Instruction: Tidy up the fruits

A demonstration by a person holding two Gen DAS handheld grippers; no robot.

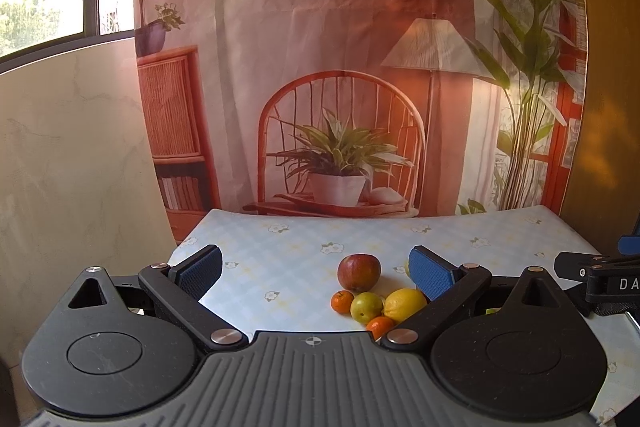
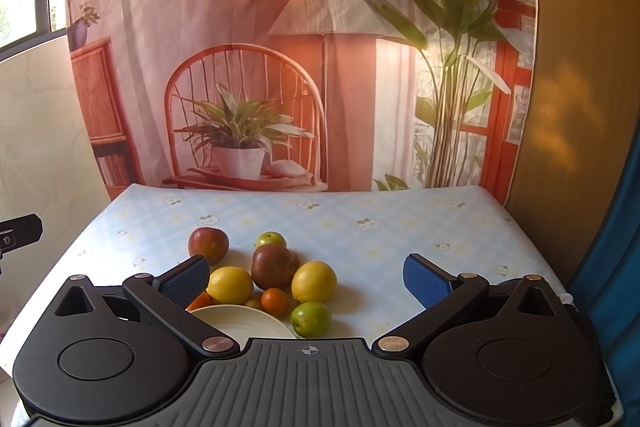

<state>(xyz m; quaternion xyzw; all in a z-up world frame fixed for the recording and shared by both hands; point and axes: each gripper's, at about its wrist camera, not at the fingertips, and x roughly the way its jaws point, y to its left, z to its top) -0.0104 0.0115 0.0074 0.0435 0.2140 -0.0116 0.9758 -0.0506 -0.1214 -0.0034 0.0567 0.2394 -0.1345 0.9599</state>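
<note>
— Seen from the right gripper (image 2: 306, 281), blue pads spread wide, empty: round cream plate (image 2: 240, 321) bare just ahead of the left jaw, apparently waiting for fruit.

— And the fruit?

— Heaped beyond and between the jaws: dark red apple (image 2: 273, 265) flanked by two yellow lemons (image 2: 314, 281), small orange mandarin (image 2: 275, 301), green round fruit (image 2: 310, 319) nearest (second red apple (image 2: 208, 244) off alone, past the left jaw).

— Left gripper (image 1: 316, 273)?

— Likewise agape, holding nothing; same cluster toward its right jaw, flowered pale-blue tablecloth (image 1: 280, 247) beneath. Nothing plated yet, by appearances.

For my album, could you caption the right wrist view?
Open right gripper hovering over apples, lemons, green fruits, an orange and a plate on a table.
</note>
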